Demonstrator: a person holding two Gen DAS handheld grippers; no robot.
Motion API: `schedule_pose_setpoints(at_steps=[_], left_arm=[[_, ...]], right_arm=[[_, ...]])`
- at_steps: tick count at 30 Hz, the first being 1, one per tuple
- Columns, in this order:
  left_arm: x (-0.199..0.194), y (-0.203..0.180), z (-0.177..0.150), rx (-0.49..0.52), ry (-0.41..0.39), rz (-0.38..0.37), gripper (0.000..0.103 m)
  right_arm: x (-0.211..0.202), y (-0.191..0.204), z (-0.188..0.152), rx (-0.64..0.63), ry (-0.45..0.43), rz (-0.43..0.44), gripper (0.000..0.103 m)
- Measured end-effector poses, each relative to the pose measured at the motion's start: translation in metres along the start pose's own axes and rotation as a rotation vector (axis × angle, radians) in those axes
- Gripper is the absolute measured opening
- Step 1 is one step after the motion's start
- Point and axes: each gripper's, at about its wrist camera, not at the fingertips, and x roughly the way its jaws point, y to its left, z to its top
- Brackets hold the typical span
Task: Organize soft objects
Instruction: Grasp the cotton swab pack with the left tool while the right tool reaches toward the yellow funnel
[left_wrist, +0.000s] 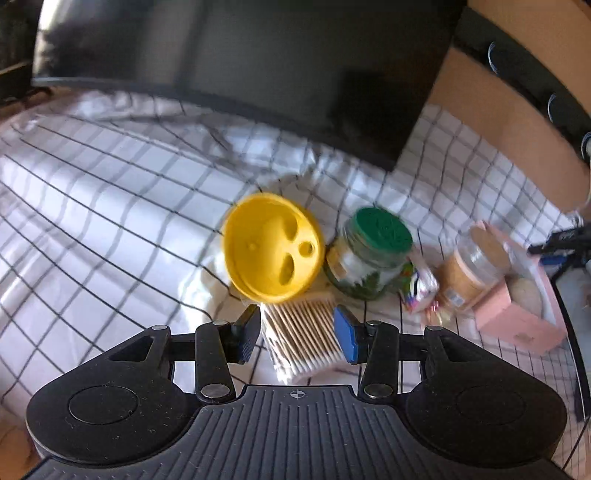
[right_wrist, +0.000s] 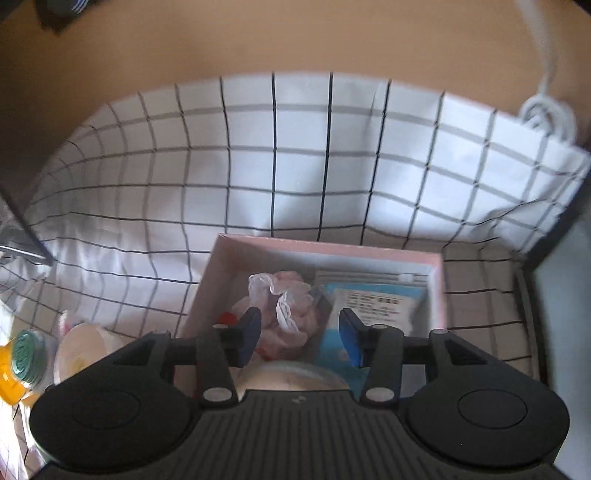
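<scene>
Two grippers: both were seen with fingers spread, nothing pinched.
Left gripper (left_wrist: 297, 338): was positioned astride the clear-wrapped bundle of wooden cotton swabs (left_wrist: 303, 338) on the white grid-checked cloth (left_wrist: 110, 221), apparently for a pinch.
Right gripper (right_wrist: 300, 338): was held over the pink rectangular cardboard box (right_wrist: 221, 258), judged the collection point.
Box contents: a crumpled pinkish plastic-wrapped wad (right_wrist: 282, 314) and a blue-and-white flat pouch (right_wrist: 373, 302) were lodged inside.
Hard items: the yellow plastic lid (left_wrist: 271, 245) and green-capped glass jar (left_wrist: 369, 258) were left beside the swabs.

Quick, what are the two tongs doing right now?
Left tongs: open, straddling the cotton swab pack, not gripping it.
Right tongs: open, empty, above the pink box.
</scene>
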Motion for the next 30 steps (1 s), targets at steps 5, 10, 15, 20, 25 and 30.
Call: schedule_pose_setpoints(at_steps=[5,10,15,20,25,30], left_arm=[[0.022,0.001,-0.002,-0.086,0.05,-0.01,0.048],[0.04,-0.011,0.0,-0.115,0.045,0.026,0.048],[0.057,-0.04,-0.006,-0.012,0.021,0.094,0.048],[0.069,-0.075,-0.024,0.192,-0.022,0.193,0.048],[0.063,-0.087,-0.042,0.302,-0.021,0.25,0.052],[0.049,-0.067,-0.045,0.277,-0.004,0.301,0.054]], right_arm=[[-0.056,0.011,-0.012,-0.07,-0.089,0.017,0.054],[-0.087,0.04,-0.046,-0.16,-0.147,0.06,0.057],[-0.093,0.062,-0.092,-0.228,-0.168,0.105,0.057],[-0.078,0.075,-0.131,-0.288,-0.134,0.147,0.057],[-0.052,0.085,-0.159,-0.354,-0.077,0.19,0.057],[-0.036,0.087,-0.171,-0.326,-0.042,0.275,0.057]])
